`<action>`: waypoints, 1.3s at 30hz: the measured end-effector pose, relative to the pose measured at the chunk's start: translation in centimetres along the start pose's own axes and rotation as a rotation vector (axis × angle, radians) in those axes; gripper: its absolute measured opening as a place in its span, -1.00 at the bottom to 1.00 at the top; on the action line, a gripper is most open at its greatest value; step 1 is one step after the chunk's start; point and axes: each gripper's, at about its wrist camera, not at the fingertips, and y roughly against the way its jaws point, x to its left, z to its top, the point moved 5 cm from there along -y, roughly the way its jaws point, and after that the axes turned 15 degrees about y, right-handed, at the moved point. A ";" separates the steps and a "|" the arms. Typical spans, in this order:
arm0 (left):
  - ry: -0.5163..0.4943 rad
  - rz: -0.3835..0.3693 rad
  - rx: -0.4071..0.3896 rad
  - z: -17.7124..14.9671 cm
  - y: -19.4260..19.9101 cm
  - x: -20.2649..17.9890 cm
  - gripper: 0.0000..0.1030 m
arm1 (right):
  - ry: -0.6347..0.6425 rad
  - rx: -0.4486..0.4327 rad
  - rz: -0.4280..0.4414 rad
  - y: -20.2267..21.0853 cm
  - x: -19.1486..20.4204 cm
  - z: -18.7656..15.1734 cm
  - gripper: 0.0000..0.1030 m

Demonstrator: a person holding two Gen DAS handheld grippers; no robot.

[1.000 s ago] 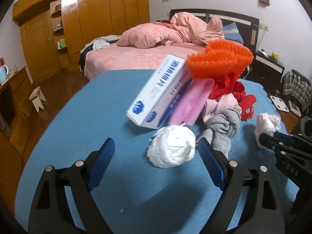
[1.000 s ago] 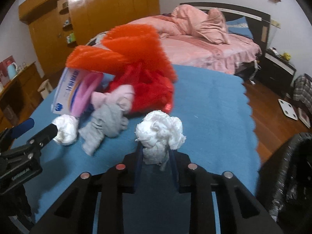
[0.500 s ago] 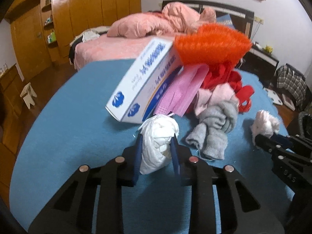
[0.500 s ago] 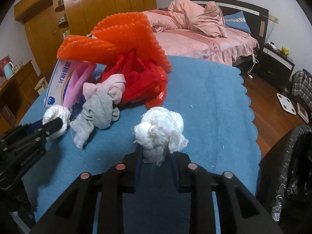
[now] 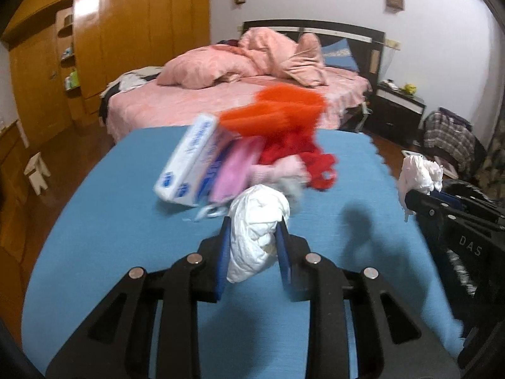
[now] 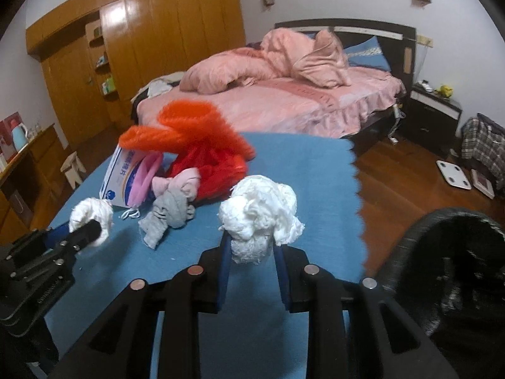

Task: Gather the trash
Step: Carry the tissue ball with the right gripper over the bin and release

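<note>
My left gripper [image 5: 254,230] is shut on a crumpled white paper wad [image 5: 257,221] and holds it above the blue table [image 5: 126,221]. It also shows in the right wrist view [image 6: 91,218]. My right gripper [image 6: 251,243] is shut on a fluffy white tissue wad [image 6: 260,211], lifted above the table near its right edge. That wad also shows in the left wrist view [image 5: 418,173]. A black-lined trash bin [image 6: 457,262] stands on the floor to the right of the table.
On the table lies a pile: a white and blue box [image 6: 118,173], pink masks [image 6: 145,177], an orange mesh [image 6: 180,132], a red bag [image 6: 217,170], a pink cloth [image 6: 180,183] and grey socks [image 6: 167,214]. A pink bed [image 6: 284,94] stands behind.
My left gripper closed on the paper wad and lifted it off the table. My right gripper rose with the tissue wad and moved toward the bin side.
</note>
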 end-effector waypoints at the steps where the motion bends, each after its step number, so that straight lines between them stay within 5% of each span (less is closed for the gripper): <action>1: -0.011 -0.019 0.003 0.0 0.1 -0.9 -0.50 | -0.011 -0.004 -0.015 0.8 -0.9 -0.2 -0.50; 19: -0.195 -0.400 0.097 -4.1 0.6 -22.8 -0.49 | -0.215 0.049 -0.346 10.6 -18.2 -8.4 -0.50; 21: -0.206 -0.447 0.109 -4.8 0.9 -24.4 -0.42 | -0.224 0.054 -0.367 11.1 -19.2 -9.1 -0.41; 24: -0.232 -0.494 0.128 -5.7 0.9 -26.0 0.10 | -0.235 0.063 -0.412 12.0 -20.5 -10.1 -0.07; 25: -0.236 -0.501 0.129 -5.8 0.9 -26.2 0.29 | -0.242 0.063 -0.429 12.4 -20.8 -10.5 0.13; 31: -0.189 -0.428 0.094 -4.7 0.9 -22.1 0.47 | -0.250 0.041 -0.450 12.7 -20.7 -10.0 0.82; 39: -0.053 -0.160 0.014 -1.2 0.3 -9.4 0.62 | -0.189 -0.002 -0.312 8.9 -14.0 -6.0 0.89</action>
